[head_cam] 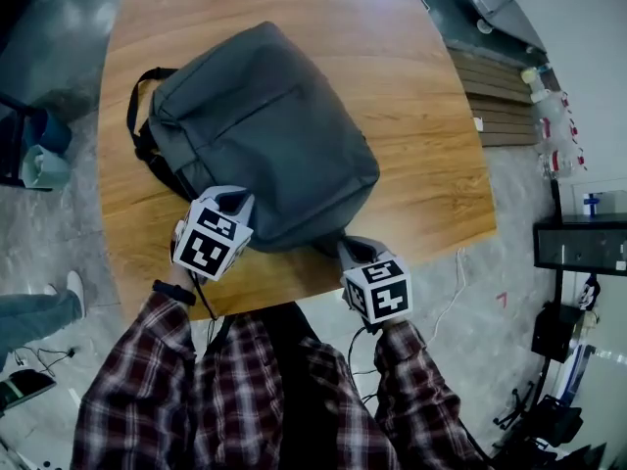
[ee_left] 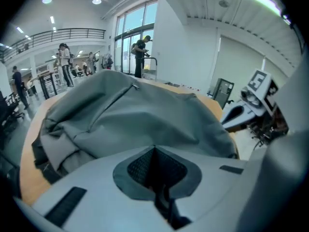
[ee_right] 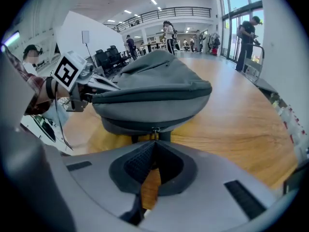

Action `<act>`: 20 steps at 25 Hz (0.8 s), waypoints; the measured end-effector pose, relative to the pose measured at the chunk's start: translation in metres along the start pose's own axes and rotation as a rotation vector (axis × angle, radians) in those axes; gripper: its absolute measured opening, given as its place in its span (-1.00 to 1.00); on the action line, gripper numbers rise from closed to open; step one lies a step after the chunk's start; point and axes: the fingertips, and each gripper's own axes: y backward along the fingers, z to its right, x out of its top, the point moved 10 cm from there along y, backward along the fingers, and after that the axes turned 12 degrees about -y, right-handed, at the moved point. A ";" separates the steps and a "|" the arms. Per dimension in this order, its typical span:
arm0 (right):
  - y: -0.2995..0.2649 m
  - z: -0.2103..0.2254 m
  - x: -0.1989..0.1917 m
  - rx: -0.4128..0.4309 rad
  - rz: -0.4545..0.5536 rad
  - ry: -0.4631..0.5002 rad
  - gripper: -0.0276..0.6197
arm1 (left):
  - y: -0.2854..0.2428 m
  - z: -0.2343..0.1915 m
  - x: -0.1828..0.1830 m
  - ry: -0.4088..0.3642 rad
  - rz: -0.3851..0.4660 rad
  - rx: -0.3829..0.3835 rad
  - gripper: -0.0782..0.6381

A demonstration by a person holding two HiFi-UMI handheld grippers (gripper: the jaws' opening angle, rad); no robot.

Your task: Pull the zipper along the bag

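Observation:
A dark grey bag (head_cam: 265,135) lies on the round wooden table (head_cam: 431,194), its black strap (head_cam: 137,96) at the far left. My left gripper (head_cam: 235,202) is at the bag's near left edge, its jaws shut on a fold of the bag's fabric (ee_left: 145,129). My right gripper (head_cam: 351,248) is at the bag's near right corner. In the right gripper view its jaws are shut on the small metal zipper pull (ee_right: 155,130), which hangs below the bag's zipper seam (ee_right: 154,96). The left gripper (ee_right: 99,85) shows beside the bag there.
The table's near edge (head_cam: 294,297) runs just under both grippers. A black cabinet (head_cam: 580,243) and bottles (head_cam: 554,125) stand on the floor at right, a chair (head_cam: 29,150) at left. People stand far off in the hall (ee_left: 140,52).

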 end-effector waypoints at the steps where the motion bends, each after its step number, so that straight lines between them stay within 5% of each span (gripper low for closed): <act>1: 0.000 -0.008 -0.005 0.024 0.001 -0.019 -0.88 | 0.005 -0.004 0.005 0.035 -0.008 0.041 -0.75; 4: -0.004 -0.038 -0.017 0.104 0.000 -0.057 -0.88 | 0.033 -0.008 0.032 0.145 0.076 0.125 -0.75; 9: -0.019 -0.092 -0.019 0.228 -0.008 -0.066 -0.88 | 0.041 0.028 0.075 0.100 0.146 0.080 -0.75; 13: -0.025 -0.112 -0.017 0.257 -0.014 -0.029 -0.88 | 0.028 0.045 0.053 0.005 0.096 0.162 -0.75; 20: -0.026 -0.102 -0.023 0.194 -0.031 0.101 -0.88 | 0.010 0.050 0.008 0.008 0.140 0.131 -0.75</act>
